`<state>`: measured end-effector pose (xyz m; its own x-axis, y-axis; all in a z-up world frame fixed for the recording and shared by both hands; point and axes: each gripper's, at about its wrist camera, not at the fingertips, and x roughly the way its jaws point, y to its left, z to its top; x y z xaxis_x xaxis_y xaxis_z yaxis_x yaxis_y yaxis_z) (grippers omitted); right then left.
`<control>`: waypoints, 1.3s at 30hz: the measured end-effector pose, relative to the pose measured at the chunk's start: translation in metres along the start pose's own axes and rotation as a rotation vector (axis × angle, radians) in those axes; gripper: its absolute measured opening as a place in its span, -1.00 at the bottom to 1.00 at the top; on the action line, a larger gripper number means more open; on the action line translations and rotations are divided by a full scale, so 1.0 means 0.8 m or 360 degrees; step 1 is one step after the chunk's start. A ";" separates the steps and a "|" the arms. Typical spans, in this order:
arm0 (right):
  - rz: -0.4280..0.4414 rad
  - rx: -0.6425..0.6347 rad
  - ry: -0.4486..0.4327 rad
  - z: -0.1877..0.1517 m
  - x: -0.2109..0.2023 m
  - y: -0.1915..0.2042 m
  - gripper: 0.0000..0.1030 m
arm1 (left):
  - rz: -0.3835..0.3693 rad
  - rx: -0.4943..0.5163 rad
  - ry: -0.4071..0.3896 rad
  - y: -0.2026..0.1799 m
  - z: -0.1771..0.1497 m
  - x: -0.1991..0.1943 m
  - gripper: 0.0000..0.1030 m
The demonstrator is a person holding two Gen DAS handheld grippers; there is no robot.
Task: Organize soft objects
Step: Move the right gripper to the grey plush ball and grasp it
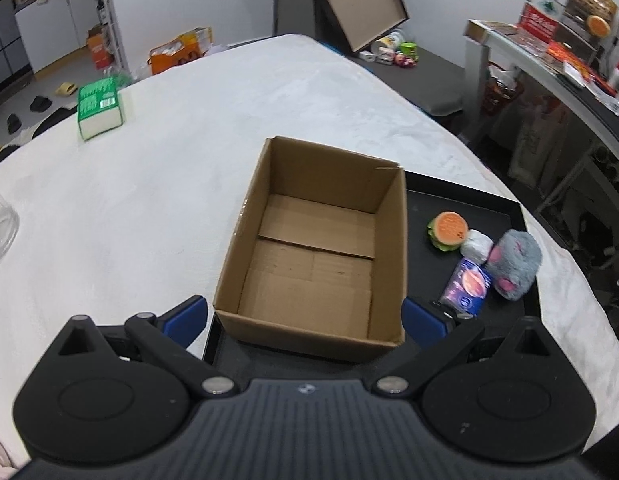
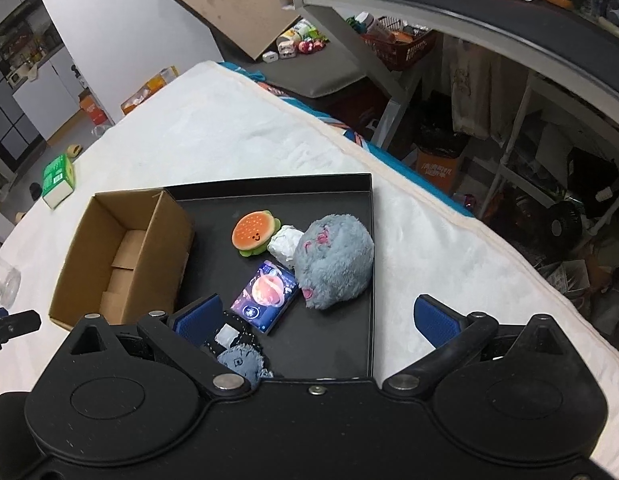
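Even indoor light, both views sharp enough.
Heavy fisheye bending at edges; soft shadows; white cloth [image 1: 149, 200] slightly washed out, corners a bit blurred.

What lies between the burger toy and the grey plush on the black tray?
A small white wrapped bundle sits between the burger toy and grey plush, appearing to touch both; both views show it.

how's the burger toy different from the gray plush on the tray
The burger toy is orange with a green edge, smooth and flat; the gray plush is fuzzy and rounded with pink patches. The burger is clearly smaller. The burger lies nearer the box; the plush lies by the tray's far side. Both rest on the black tray, ungripped.
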<state>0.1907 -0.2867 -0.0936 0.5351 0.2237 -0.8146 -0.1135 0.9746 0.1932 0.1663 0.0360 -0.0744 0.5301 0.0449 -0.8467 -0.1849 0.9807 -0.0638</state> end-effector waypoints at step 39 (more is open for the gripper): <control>-0.0131 -0.0247 0.0005 0.019 0.170 0.003 0.77 | 0.0285 -0.0087 0.0157 0.040 0.020 0.132 -0.45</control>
<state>0.2762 -0.2539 -0.1958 0.5456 0.1429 -0.8258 -0.1973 0.9796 0.0392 0.2297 0.0751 -0.1577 0.4015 0.1959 -0.8947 -0.3151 0.9468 0.0659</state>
